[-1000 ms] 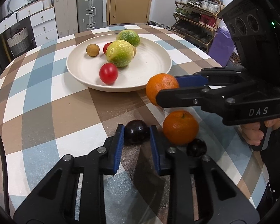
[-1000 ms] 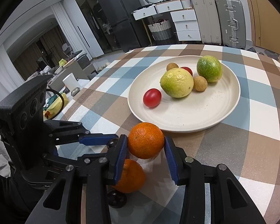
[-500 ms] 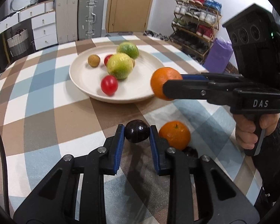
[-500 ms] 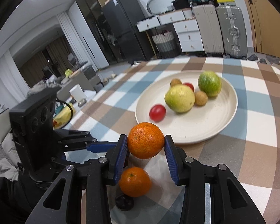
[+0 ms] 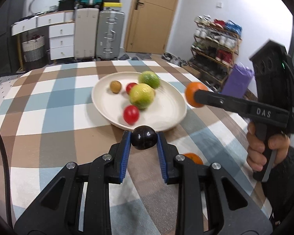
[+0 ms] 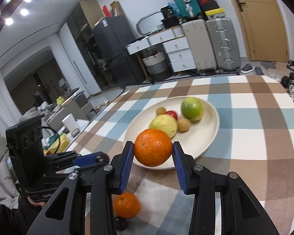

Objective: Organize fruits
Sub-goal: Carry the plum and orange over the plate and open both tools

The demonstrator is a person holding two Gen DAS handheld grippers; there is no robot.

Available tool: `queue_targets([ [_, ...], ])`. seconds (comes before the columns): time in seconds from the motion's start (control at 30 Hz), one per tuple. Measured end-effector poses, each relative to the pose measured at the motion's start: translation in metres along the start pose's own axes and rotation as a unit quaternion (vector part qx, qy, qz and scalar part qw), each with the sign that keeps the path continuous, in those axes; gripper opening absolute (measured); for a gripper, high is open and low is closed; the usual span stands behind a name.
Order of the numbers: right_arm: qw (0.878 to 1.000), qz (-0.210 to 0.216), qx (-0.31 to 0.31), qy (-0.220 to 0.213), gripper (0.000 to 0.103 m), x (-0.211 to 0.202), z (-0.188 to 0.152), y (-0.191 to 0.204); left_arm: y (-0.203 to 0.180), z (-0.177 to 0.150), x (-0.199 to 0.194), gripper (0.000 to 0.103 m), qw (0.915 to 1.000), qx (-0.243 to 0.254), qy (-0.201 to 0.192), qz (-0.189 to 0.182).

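My left gripper [image 5: 144, 139] is shut on a dark plum [image 5: 144, 140] and holds it above the table, just short of the cream plate [image 5: 172, 105]. My right gripper [image 6: 152, 150] is shut on an orange [image 6: 153, 147], raised near the plate's rim [image 6: 209, 145]; it also shows in the left wrist view [image 5: 194, 97]. The plate holds a yellow-green citrus [image 5: 141, 98], a green citrus [image 5: 149, 79], two red tomatoes [image 5: 131, 114], and brown fruits [image 5: 115, 86]. A second orange [image 6: 127, 205] and another dark plum [image 6: 121, 223] lie on the table below.
The round table has a checked cloth [image 5: 49, 105]. Suitcases [image 5: 110, 33] and drawers [image 5: 61, 41] stand behind it, a shoe rack [image 5: 215, 47] at the right. The other hand-held gripper body [image 6: 25, 143] is at the left in the right wrist view.
Both grippers have lifted their fruit off the table and moved up and forward toward the plate. The second orange and the other plum stay on the table.
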State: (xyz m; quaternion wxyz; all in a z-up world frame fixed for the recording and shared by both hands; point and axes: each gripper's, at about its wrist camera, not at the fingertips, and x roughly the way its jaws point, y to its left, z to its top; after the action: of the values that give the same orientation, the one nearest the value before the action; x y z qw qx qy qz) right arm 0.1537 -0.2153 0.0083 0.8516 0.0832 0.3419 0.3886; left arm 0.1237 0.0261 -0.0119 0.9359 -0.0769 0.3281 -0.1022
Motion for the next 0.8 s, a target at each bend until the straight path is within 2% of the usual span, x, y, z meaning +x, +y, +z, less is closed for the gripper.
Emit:
queue_targets([
  [0.2,0.999,-0.027,0.014,-0.008,0.041,0.0,0.001,-0.011,0.005,0.009,0.002,0.024,0.9995,-0.02,-0.018,0.018],
  [0.5,0.998,-0.06,0.021,-0.011,0.041,0.006,-0.001,-0.019,0.018,0.022,0.022,0.024,0.996,-0.039,-0.029,0.074],
  [0.8,0.997,-0.071,0.011,-0.018,0.041,0.015,0.005,-0.019,0.027,0.036,0.047,0.024,0.9947,-0.045,-0.033,0.086],
])
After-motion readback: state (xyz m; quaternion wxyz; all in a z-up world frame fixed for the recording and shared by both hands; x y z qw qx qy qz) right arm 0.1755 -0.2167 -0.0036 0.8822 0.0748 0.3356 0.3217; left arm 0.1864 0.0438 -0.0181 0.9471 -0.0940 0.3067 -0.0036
